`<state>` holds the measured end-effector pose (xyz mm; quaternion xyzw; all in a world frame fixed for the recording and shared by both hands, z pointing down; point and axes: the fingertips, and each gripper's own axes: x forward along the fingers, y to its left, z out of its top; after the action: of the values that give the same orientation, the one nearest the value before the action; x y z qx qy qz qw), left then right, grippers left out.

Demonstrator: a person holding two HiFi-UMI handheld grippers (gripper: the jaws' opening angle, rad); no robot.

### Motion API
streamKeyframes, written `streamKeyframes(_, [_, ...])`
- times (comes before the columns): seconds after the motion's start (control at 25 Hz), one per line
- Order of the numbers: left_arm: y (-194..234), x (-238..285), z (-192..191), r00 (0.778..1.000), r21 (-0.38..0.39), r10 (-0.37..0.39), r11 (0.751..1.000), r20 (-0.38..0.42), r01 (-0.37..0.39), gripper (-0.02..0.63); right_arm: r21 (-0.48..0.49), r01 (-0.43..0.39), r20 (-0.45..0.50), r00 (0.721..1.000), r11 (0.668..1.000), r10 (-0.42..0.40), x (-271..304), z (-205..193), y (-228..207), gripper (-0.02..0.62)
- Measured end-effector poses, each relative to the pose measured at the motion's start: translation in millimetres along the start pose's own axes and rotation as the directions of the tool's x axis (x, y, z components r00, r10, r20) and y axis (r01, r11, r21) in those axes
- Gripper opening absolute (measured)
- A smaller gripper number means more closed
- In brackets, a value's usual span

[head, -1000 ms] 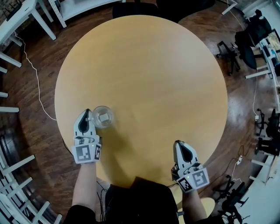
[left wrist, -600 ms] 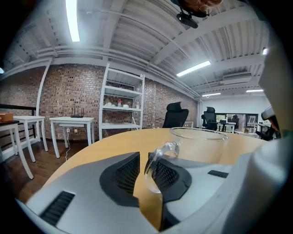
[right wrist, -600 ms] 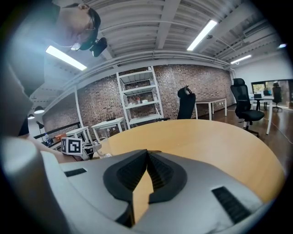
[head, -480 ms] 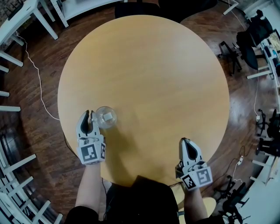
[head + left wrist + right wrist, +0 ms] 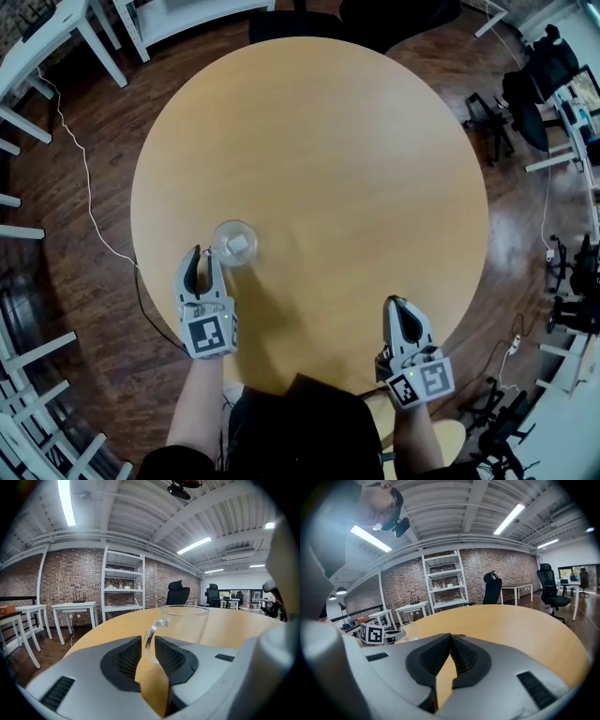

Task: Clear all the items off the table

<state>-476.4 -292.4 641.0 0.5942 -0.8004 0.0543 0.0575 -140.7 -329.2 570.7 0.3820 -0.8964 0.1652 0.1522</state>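
Left gripper view: left tongs just opening, apart — glass mug handle between them
Right tongs: closed, empty

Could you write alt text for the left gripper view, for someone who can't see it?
A clear glass mug stands on a round wooden table, its handle between the two jaws of the left gripper, which have just been opening and do not press it. Behind are a brick wall, white shelves and office chairs.
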Motion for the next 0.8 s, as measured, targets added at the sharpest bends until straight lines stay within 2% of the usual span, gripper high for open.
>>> streamKeyframes(0.16, [1.1,-18.9,-6.8,0.999,-0.037,-0.025,0.999,-0.037,0.024,0.08,-0.006,0.027,0.028,0.999,1.0,-0.027,-10.4,5.1,8.1,0.005])
streamKeyframes(0.24, [-2.6,-28.2,-1.8,0.998,-0.046,-0.054,0.998,-0.029,0.053,0.08,-0.006,0.042,0.049,0.998,0.999,-0.041,-17.3,9.6,9.5,0.005])
streamKeyframes(0.48, [-6.1,-50.2,42.5,0.99,-0.062,-0.138,0.988,0.023,0.139,0.08,0.002,0.08,0.164,0.983,0.997,-0.079,-28.4,40.3,24.1,0.005])
streamKeyframes(0.68, [-2.7,-59.0,118.7,0.97,-0.049,-0.2,0.977,0.14,0.208,0.08,0.023,0.117,0.334,0.935,0.993,-0.118,-63.6,91.6,35.3,0.005])
streamKeyframes(0.8, [-16.5,-65.2,160.9,0.935,-0.018,-0.279,0.957,0.219,0.29,0.08,0.043,0.186,0.408,0.894,0.982,-0.187,-94.3,108.2,25.7,0.005])
